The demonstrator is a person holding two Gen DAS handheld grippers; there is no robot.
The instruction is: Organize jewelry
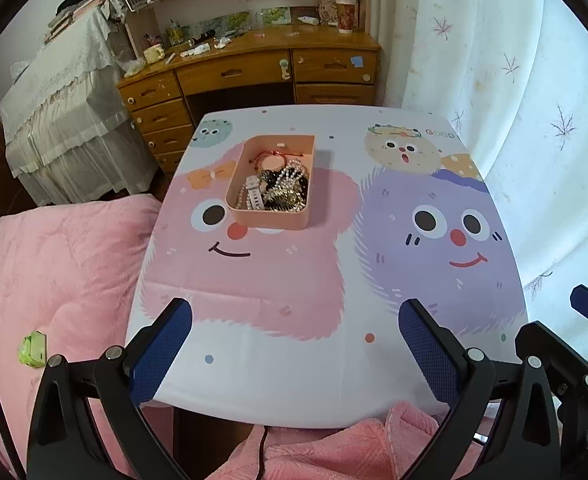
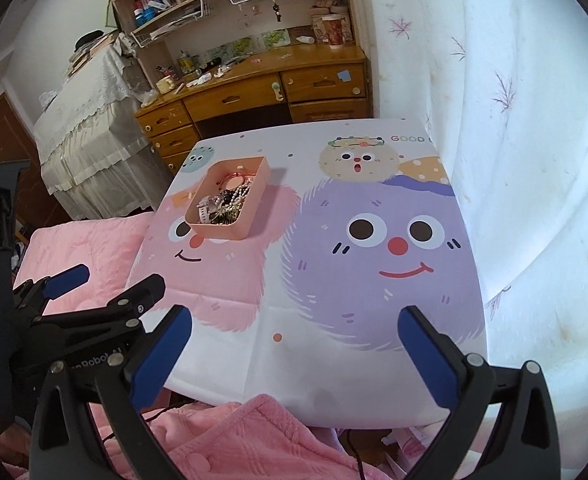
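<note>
A pink tray [image 1: 270,221] stands on the cartoon-print table [image 1: 294,360], left of middle. It holds a heap of jewelry [image 1: 281,186]: a red cord bracelet [image 1: 273,157], pearl strands, a white watch [image 1: 255,193] and dark and gold chains. The tray also shows in the right wrist view [image 2: 223,235]. My left gripper [image 1: 296,308] is open and empty above the table's near edge. My right gripper [image 2: 296,316] is open and empty, to the right of the left one. The left gripper shows in the right wrist view [image 2: 111,278].
A wooden desk [image 1: 253,68] with drawers and clutter stands behind the table. A bed with a pink quilt [image 1: 53,280] lies to the left, with a green packet [image 1: 33,349] on it. White curtains [image 1: 514,120] hang to the right. A pink towel [image 1: 334,452] lies below the near edge.
</note>
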